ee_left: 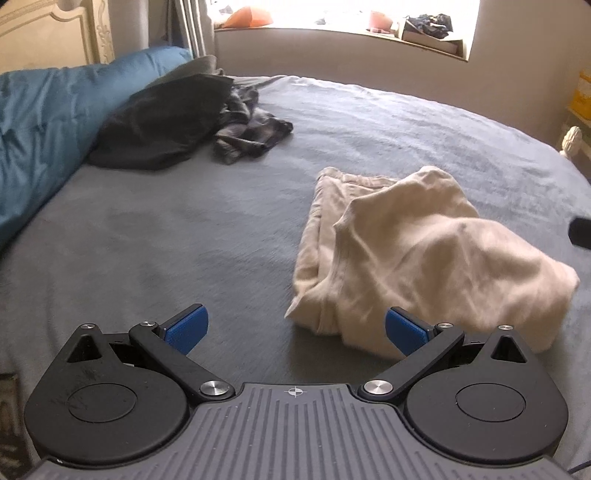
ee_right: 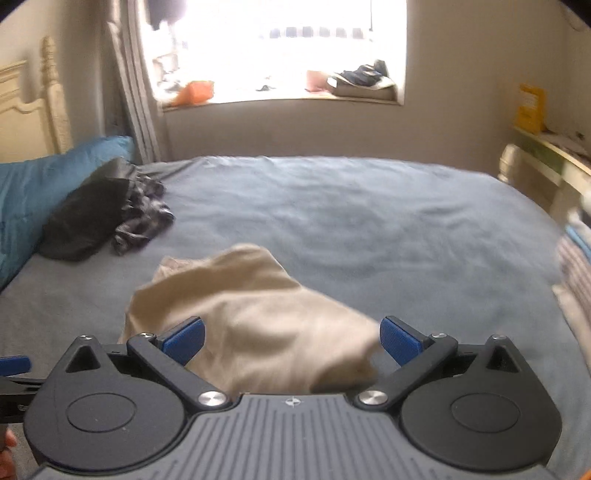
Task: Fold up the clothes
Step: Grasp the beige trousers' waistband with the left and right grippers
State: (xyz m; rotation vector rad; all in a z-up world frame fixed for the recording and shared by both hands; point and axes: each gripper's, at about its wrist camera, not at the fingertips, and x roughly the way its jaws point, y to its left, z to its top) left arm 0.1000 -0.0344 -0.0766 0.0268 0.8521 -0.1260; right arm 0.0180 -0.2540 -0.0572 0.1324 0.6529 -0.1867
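Both grippers, left [ee_left: 295, 328] and right [ee_right: 291, 338], jaws wide apart, empty; beige shirt [ee_left: 413, 254] bunched mid-bed [ee_left: 184, 240]; risk: pinching several layers, folding the lump crooked.

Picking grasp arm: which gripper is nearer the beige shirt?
Right. The right gripper hangs over the beige shirt; the left gripper sits off its left edge.

Garment [ee_left: 413, 251] lies on the bed [ee_left: 184, 236], ahead-right of the left gripper [ee_left: 295, 328], directly before the right gripper [ee_right: 291, 341]. Clothes pile [ee_left: 177, 118] sits far left against the pillow [ee_left: 40, 122]; window sill [ee_left: 332, 31] behind
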